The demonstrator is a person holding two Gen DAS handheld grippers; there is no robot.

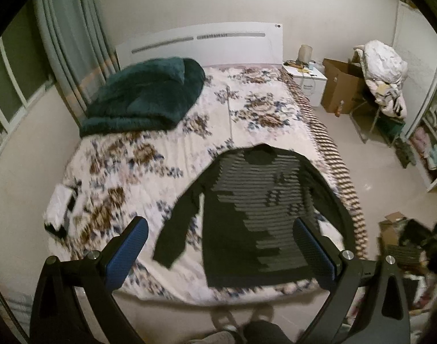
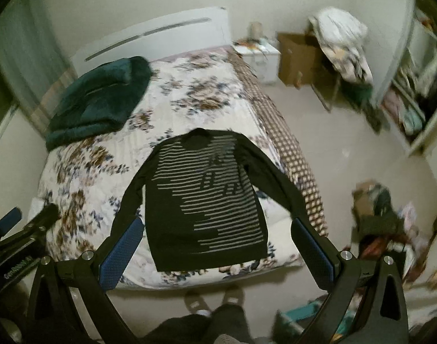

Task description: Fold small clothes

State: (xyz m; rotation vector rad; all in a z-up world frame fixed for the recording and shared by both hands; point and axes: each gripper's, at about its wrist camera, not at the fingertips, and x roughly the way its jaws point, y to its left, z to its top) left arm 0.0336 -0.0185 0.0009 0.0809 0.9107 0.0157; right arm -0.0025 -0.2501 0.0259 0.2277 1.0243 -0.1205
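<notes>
Floral bed (image 1: 149, 154), left claw (image 2: 26, 218) right-view only

Bed (image 1: 166, 154) with a floral cover, black striped shirt (image 1: 255, 209) spread flat at the foot, sleeves out, folded dark green blanket (image 1: 143, 97) near the headboard, a small white and black item (image 1: 60, 209) at the left edge

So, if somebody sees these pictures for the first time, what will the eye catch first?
First, the dark striped long-sleeved shirt, spread flat at the foot of the flowered bed, collar toward the headboard. Next, the heaped dark green blanket near the head of the bed, on the window side. Closest to each camera, the left tool and right tool both stand open above the shirt, holding nothing.
</notes>
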